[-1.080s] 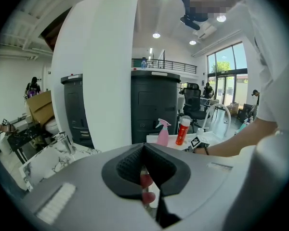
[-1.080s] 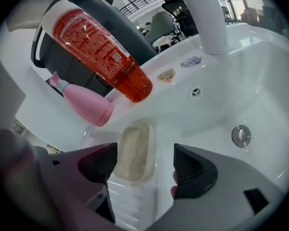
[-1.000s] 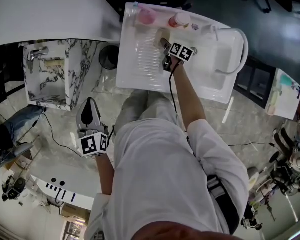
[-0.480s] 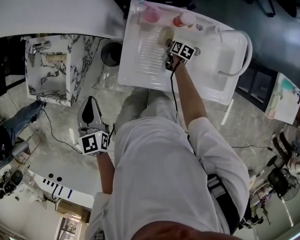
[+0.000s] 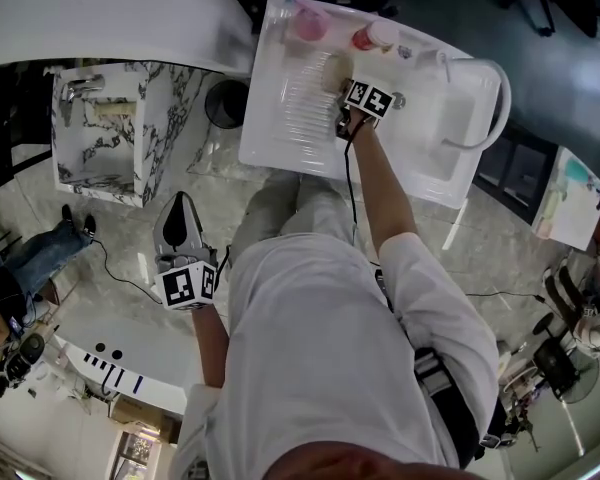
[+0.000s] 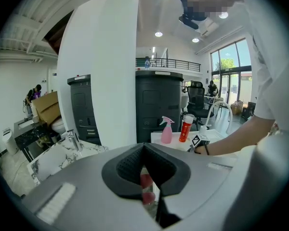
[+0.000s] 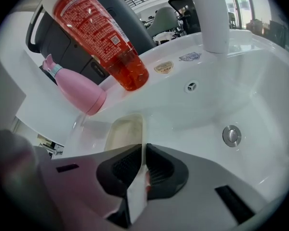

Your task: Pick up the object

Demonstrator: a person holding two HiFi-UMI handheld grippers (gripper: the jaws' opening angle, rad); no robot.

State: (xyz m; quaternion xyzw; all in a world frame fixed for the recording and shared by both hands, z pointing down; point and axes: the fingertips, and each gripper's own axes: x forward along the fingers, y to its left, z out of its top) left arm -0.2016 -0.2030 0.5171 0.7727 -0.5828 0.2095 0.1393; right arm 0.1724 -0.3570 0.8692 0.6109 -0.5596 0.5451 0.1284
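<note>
A cream soap dish (image 7: 123,131) lies on the white washbasin top (image 5: 280,133), in front of a pink spray bottle (image 7: 77,93) and a red bottle (image 7: 101,37). My right gripper (image 7: 143,153) reaches over it, its jaws closing with the dish's thin right rim pinched between the pads. From the head view the right gripper (image 5: 338,86) sits at the dish (image 5: 330,68). My left gripper (image 5: 180,213) hangs low beside the person's left leg, far from the basin, jaws shut with nothing in them. It (image 6: 144,150) looks toward the basin.
The sink bowl with its drain (image 7: 231,135) lies to the right of the dish, a white faucet (image 7: 211,18) behind it. A marble-patterned vanity (image 5: 100,138) stands at the left. Cables run over the floor (image 5: 120,268).
The right gripper has stayed at the dish while the head view drifted slightly. A person at the left edge moved down the picture. The left gripper has not moved.
</note>
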